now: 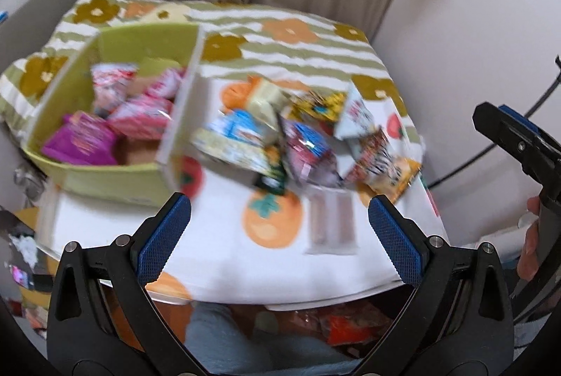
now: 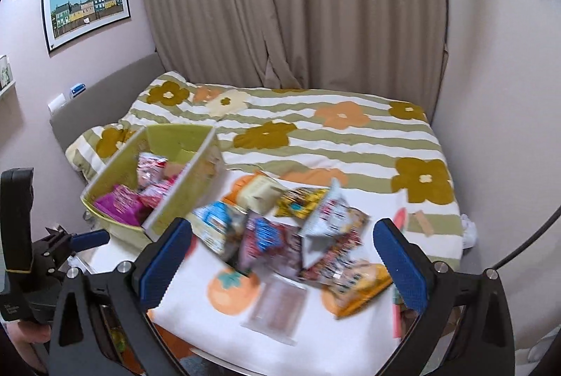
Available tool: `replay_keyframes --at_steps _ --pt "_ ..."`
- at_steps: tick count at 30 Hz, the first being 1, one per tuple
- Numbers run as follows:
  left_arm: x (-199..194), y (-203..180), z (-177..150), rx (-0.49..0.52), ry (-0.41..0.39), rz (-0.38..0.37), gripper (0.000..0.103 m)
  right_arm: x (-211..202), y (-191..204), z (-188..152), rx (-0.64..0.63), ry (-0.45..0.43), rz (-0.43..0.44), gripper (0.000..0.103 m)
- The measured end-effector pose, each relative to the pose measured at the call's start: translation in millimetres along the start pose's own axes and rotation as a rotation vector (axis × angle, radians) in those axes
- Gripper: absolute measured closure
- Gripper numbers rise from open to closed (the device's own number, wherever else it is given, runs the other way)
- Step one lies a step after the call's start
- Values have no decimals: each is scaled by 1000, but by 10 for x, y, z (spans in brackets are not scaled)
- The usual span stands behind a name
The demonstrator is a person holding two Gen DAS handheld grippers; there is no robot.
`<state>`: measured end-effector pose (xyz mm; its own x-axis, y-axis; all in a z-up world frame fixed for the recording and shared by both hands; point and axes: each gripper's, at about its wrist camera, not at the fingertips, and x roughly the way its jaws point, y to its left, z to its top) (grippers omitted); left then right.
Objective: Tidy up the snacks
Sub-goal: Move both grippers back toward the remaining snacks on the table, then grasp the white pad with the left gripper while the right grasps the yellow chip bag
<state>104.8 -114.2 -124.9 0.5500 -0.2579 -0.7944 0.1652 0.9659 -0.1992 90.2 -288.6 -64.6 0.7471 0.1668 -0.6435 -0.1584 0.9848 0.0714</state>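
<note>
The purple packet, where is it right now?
In both wrist views the purple packet lies inside the green box, at its near left corner, beside the pink packets.

Bed [image 2: 315, 130], covered by a green-and-white striped quilt [image 2: 350, 144] with brown and orange flowers. On it, a white cloth [image 1: 217, 235] printed with orange fruit, spread over a flat board. On the cloth: a green box [image 1: 115, 179] at left, a heap of snack packets [image 1: 298, 137] beside it, and a clear flat packet [image 1: 331, 225] nearer the front edge.
</note>
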Motion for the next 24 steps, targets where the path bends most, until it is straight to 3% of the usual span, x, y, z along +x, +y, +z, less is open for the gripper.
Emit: replay_keyframes --at_steps 8,13,20,24 --pt "784 -546 -314 34 103 6 2 386 -566 -382 -14 77 -5 0" --pt "1236 -758 -516 52 127 37 2 701 -855 -587 -8 132 5 0" --pt "1707 -924 -676 89 155 80 3 1138 -931 -766 -142 188 23 0" --pt "1905 -962 -740 90 174 106 12 1341 -923 -889 -199 233 38 0"
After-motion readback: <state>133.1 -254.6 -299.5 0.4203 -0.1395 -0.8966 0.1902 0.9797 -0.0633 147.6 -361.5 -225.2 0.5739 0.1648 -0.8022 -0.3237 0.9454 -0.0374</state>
